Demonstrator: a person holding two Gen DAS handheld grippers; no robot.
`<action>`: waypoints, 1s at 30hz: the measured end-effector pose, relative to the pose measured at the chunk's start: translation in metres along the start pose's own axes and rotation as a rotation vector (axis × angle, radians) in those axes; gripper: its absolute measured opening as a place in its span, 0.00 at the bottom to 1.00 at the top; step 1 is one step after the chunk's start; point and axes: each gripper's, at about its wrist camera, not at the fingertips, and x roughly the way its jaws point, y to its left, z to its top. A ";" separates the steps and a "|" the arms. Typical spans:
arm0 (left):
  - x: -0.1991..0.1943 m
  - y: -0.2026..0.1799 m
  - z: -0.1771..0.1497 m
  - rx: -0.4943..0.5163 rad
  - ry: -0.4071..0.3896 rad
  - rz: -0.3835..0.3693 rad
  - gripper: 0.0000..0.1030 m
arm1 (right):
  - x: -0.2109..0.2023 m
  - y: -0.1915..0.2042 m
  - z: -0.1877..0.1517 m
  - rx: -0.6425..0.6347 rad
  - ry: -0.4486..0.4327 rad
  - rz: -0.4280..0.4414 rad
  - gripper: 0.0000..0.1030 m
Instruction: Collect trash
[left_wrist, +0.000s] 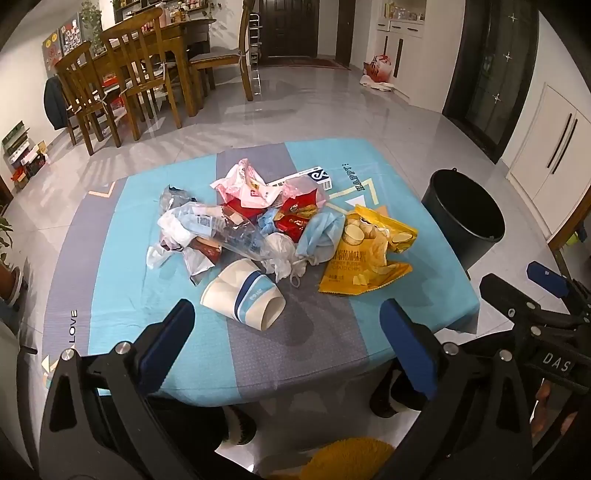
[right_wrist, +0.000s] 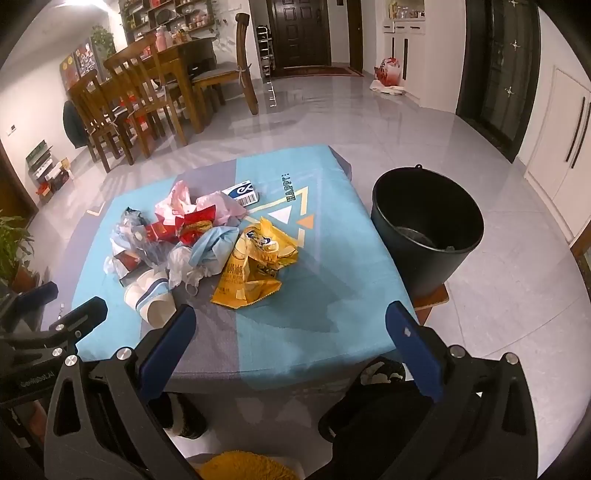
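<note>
A heap of trash lies mid-table on the blue and grey cloth (left_wrist: 122, 258) (right_wrist: 325, 280). In it are a yellow chip bag (left_wrist: 365, 251) (right_wrist: 255, 266), stacked paper cups (left_wrist: 243, 299) (right_wrist: 151, 299) lying on their side, crumpled blue masks (left_wrist: 321, 232) (right_wrist: 214, 243), a pink plastic bag (left_wrist: 243, 184), red wrappers (left_wrist: 295, 218), a clear plastic bag (left_wrist: 221, 232) and a white and blue box (left_wrist: 314, 177) (right_wrist: 242, 194). A black bucket (left_wrist: 465, 221) (right_wrist: 424, 225) stands beside the table's right edge. My left gripper (left_wrist: 288, 314) (right_wrist: 66, 299) hovers open just short of the cups. My right gripper (right_wrist: 291, 314) (left_wrist: 524, 284) hangs open over the near right part of the cloth, holding nothing.
The bucket rests on a low wooden stool (right_wrist: 430, 299). A wooden dining table with chairs (left_wrist: 140, 62) stands at the back left. A potted plant (right_wrist: 11, 243) is on the left and a red bag (left_wrist: 380, 68) by the far cabinets. Grey tiled floor surrounds the table.
</note>
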 end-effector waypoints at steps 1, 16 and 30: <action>0.001 0.000 0.000 0.001 -0.002 0.000 0.97 | -0.002 -0.002 0.001 0.002 0.000 0.001 0.98; -0.005 0.000 0.001 0.001 -0.007 0.002 0.97 | -0.005 -0.005 0.001 0.002 -0.002 0.003 0.98; -0.005 0.000 0.001 0.002 -0.008 0.003 0.97 | -0.005 -0.006 0.001 0.003 0.000 0.001 0.98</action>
